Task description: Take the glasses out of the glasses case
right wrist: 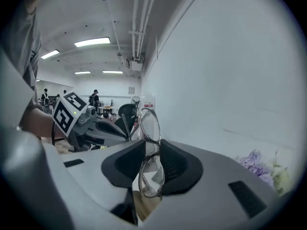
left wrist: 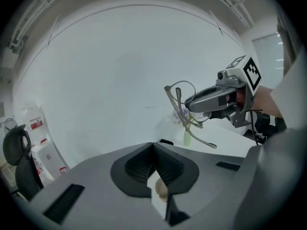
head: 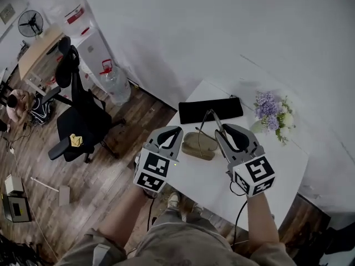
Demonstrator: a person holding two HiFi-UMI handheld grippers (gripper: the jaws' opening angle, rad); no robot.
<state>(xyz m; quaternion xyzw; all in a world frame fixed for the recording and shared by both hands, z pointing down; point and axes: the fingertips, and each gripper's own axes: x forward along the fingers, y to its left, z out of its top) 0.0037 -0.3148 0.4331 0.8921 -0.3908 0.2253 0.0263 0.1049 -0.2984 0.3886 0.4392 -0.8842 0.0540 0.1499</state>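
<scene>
Thin wire-framed glasses (right wrist: pixel 149 150) stand on edge between the jaws of my right gripper (right wrist: pixel 152 147), which is shut on them at the lenses. In the head view the glasses (head: pixel 211 119) hang above the white table (head: pixel 288 154), off the tip of the right gripper (head: pixel 221 131). Below and between both grippers, the tan glasses case (head: pixel 198 146) lies open on the table. My left gripper (head: pixel 173 132) hovers over the case's left side with its jaw tips touching and nothing held (left wrist: pixel 153 147). The left gripper view shows the glasses (left wrist: pixel 184 110) raised beside it.
A black pad (head: pixel 211 109) lies at the table's far edge behind the case. Purple flowers in a vase (head: pixel 272 115) stand at the right rear. Off the table's left are a black office chair (head: pixel 77 121), a water jug (head: pixel 115 82) and wooden floor.
</scene>
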